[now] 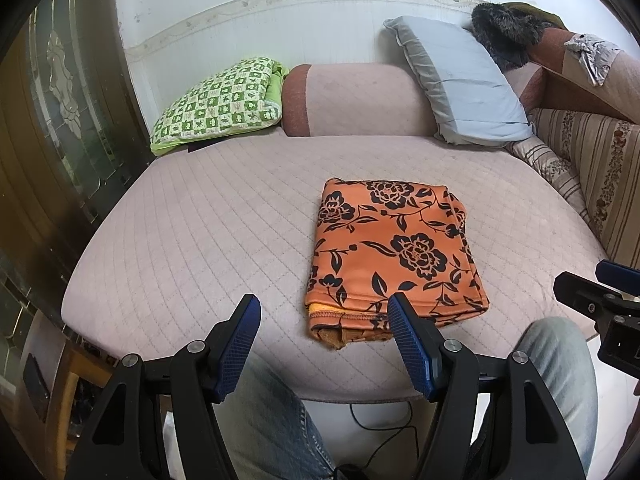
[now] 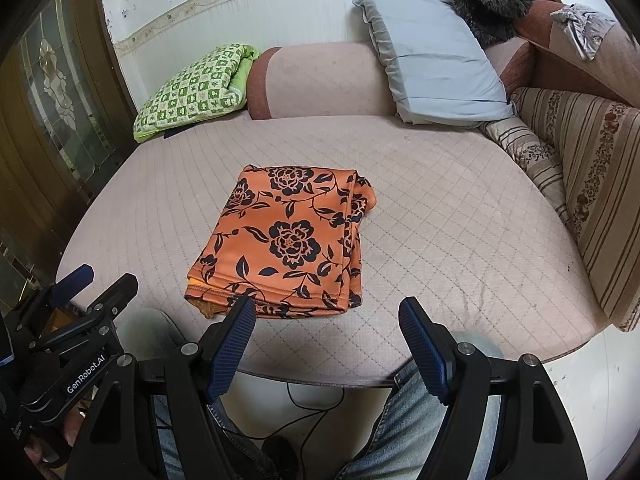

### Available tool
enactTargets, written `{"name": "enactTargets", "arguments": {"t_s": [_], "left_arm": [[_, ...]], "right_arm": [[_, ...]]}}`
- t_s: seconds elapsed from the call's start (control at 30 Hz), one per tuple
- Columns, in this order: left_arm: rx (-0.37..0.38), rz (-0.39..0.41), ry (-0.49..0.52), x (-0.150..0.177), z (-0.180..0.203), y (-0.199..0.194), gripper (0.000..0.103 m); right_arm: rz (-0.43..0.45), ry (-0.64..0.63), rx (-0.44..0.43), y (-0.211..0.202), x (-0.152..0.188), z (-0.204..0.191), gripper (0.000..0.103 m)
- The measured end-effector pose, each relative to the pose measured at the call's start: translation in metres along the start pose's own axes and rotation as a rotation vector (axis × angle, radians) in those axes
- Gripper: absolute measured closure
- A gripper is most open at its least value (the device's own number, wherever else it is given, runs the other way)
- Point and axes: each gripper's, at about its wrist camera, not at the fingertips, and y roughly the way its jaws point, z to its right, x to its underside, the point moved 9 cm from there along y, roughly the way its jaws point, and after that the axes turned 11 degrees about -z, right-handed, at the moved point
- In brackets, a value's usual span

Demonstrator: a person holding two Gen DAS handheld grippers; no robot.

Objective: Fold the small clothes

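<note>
An orange garment with black flowers (image 1: 394, 256) (image 2: 286, 240) lies folded into a neat rectangle on the pink quilted cushion (image 1: 192, 232) (image 2: 460, 232). My left gripper (image 1: 324, 308) hovers open near the cushion's front edge, just left of the garment's near corner, with nothing between its blue pads. My right gripper (image 2: 326, 312) is also open and empty, at the garment's near right corner. Each gripper shows at the edge of the other's view: the right gripper (image 1: 596, 292) and the left gripper (image 2: 96, 284).
A green checked pillow (image 1: 218, 106) lies at the back left and a pale blue pillow (image 1: 460, 80) leans at the back right. A striped cushion (image 2: 592, 184) lines the right side. A person's jeans-clad knees (image 2: 420, 408) and a black cable (image 2: 316, 404) are below the front edge.
</note>
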Motion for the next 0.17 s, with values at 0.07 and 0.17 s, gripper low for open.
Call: {"name": "enactTargets", "arguments": {"t_s": [0.07, 0.17], "left_arm": [[0.009, 0.006, 0.007, -0.002, 0.002, 0.003, 0.037], [0.038, -0.016, -0.003, -0.006, 0.003, 0.016, 0.037]], "right_arm": [[-0.004, -0.002, 0.0, 0.002, -0.001, -0.001, 0.027], [-0.012, 0.0, -0.004, 0.008, -0.003, 0.0, 0.027]]}}
